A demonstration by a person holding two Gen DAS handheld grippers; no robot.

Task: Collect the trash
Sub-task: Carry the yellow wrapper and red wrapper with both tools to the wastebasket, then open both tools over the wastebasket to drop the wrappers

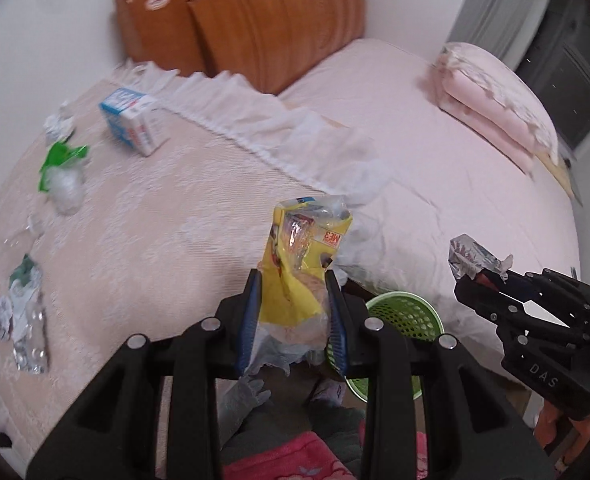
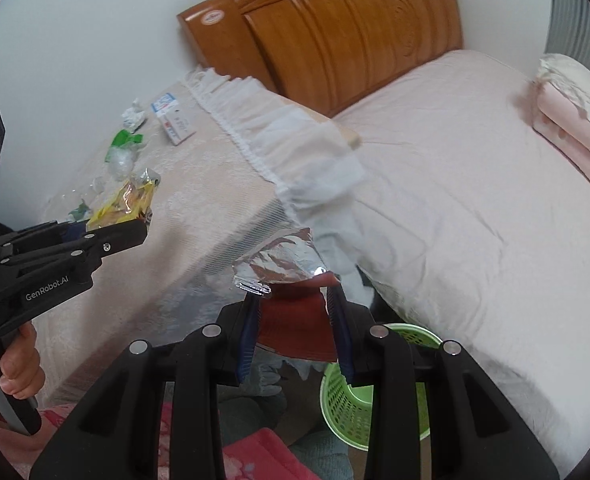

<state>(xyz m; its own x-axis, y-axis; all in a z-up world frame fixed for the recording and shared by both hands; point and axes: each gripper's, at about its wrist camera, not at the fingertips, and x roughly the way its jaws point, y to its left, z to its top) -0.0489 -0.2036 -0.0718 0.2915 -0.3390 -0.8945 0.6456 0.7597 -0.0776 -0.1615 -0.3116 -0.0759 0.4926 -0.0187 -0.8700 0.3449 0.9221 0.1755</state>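
Bedroom, lace-covered side table beside bed; loose litter left on it: green wrapper [image 1: 61,160], blue-white carton [image 1: 133,120]. Left gripper [image 1: 295,312] pinches yellow snack bag [image 1: 301,256], long axis running up out of jaws. Right gripper [image 2: 295,320] clamps red-and-foil wrapper [image 2: 291,300], foil end up. Green mesh basket [image 2: 347,404] sits on floor below and just right of both grippers, nearer the right one, mouth up.

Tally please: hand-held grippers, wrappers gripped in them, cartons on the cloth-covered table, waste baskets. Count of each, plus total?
Grippers: 2, left hand-held gripper and right hand-held gripper
Gripped wrappers: 2, yellow plastic snack wrapper and silver-and-red foil wrapper
Blue-and-white cardboard carton: 1
Green plastic mesh basket: 1
Total: 6
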